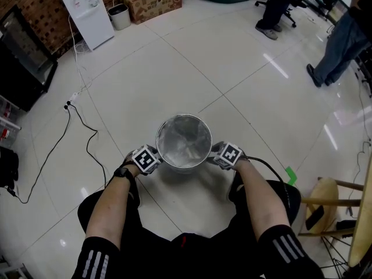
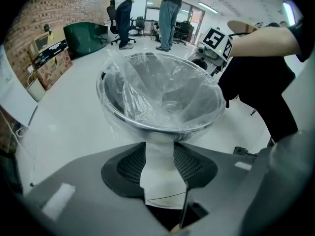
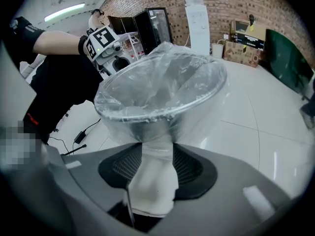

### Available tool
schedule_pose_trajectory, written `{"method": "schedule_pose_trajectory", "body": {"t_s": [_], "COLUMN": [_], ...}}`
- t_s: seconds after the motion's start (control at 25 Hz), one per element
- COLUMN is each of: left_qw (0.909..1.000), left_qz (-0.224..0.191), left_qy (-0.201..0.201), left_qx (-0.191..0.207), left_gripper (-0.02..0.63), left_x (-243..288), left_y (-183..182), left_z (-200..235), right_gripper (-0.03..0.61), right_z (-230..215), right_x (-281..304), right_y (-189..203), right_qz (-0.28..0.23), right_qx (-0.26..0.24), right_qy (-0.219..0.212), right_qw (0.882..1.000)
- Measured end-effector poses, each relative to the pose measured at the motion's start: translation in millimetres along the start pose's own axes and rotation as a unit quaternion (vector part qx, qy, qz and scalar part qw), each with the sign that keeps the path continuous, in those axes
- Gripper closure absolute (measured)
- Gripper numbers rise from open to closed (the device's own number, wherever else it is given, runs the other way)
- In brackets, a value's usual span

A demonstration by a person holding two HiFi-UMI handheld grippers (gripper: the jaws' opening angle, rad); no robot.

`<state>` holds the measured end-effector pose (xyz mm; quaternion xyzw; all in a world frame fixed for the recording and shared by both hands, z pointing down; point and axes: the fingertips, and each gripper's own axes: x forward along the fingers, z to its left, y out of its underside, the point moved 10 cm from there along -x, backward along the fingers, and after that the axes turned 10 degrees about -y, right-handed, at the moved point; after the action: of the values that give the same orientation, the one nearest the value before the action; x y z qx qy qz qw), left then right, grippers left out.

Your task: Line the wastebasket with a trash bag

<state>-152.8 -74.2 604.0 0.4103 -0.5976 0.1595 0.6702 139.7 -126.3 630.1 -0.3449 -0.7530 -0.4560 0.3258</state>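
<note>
A round metal wastebasket [image 1: 184, 166] stands on the white tiled floor in front of the person's knees. A clear trash bag [image 2: 162, 90] lines it, and its edge is folded out over the rim [image 3: 147, 114]. My left gripper [image 1: 154, 154] is at the basket's left side and my right gripper [image 1: 217, 153] at its right side, both just below the rim. In the left gripper view the jaws [image 2: 158, 149] stand apart with a strip of hanging bag film between them. The right gripper view shows the same: the jaws [image 3: 157, 151] are apart around the bag's loose skirt.
A black cable [image 1: 87, 132] runs over the floor to the left. Far left stand a white dispenser [image 1: 87, 10], a small bin [image 1: 120, 16] and a cardboard box [image 1: 154, 3]. A wooden stool [image 1: 325, 199] is close at the right. People stand at the far right [image 1: 343, 39].
</note>
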Motion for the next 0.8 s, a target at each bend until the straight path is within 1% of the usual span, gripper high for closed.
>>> {"method": "schedule_pose_trajectory", "body": {"t_s": [0.12, 0.2, 0.28, 0.4, 0.48, 0.56, 0.6, 0.68, 0.8], "left_qw": [1.0000, 0.9996, 0.9994, 0.9998, 0.9996, 0.9990, 0.9986, 0.9966, 0.9892], "left_qz": [0.003, 0.019, 0.026, 0.009, 0.008, -0.002, -0.015, -0.059, -0.126], "left_qy": [-0.004, -0.015, -0.021, -0.019, -0.028, -0.044, -0.050, -0.056, -0.070], "left_qx": [0.008, 0.012, 0.012, -0.001, -0.006, 0.001, 0.005, 0.011, 0.024], "left_gripper": [0.442, 0.442, 0.442, 0.436, 0.434, 0.434, 0.434, 0.434, 0.434], "left_x": [-3.6, -7.7, -17.4, -36.4, -50.6, -67.1, -76.1, -94.8, -122.4], "left_y": [0.4, 6.9, 10.1, 9.5, 11.1, 6.3, 0.1, -17.8, -44.7], "left_z": [1.0, 4.6, 9.6, 12.9, 15.2, 17.2, 16.2, 8.4, -7.6], "right_gripper": [0.373, 0.373, 0.373, 0.373, 0.373, 0.373, 0.374, 0.384, 0.461], "right_z": [-1.1, 0.8, 5.5, 15.5, 20.1, 23.5, 26.5, 38.0, 61.4], "right_x": [-3.4, -9.2, -19.4, -38.9, -54.3, -72.7, -81.6, -98.4, -121.7], "right_y": [2.7, 4.0, 1.5, -0.5, -7.6, -22.8, -31.5, -48.5, -73.0], "right_qz": [0.014, 0.036, 0.061, 0.080, 0.064, 0.024, 0.001, -0.034, -0.065], "right_qx": [-0.001, -0.006, -0.015, -0.014, -0.018, -0.025, -0.028, -0.036, -0.064], "right_qy": [0.007, 0.015, 0.025, 0.042, 0.064, 0.095, 0.104, 0.113, 0.130], "right_qw": [1.000, 0.999, 0.998, 0.996, 0.996, 0.995, 0.994, 0.992, 0.987]}}
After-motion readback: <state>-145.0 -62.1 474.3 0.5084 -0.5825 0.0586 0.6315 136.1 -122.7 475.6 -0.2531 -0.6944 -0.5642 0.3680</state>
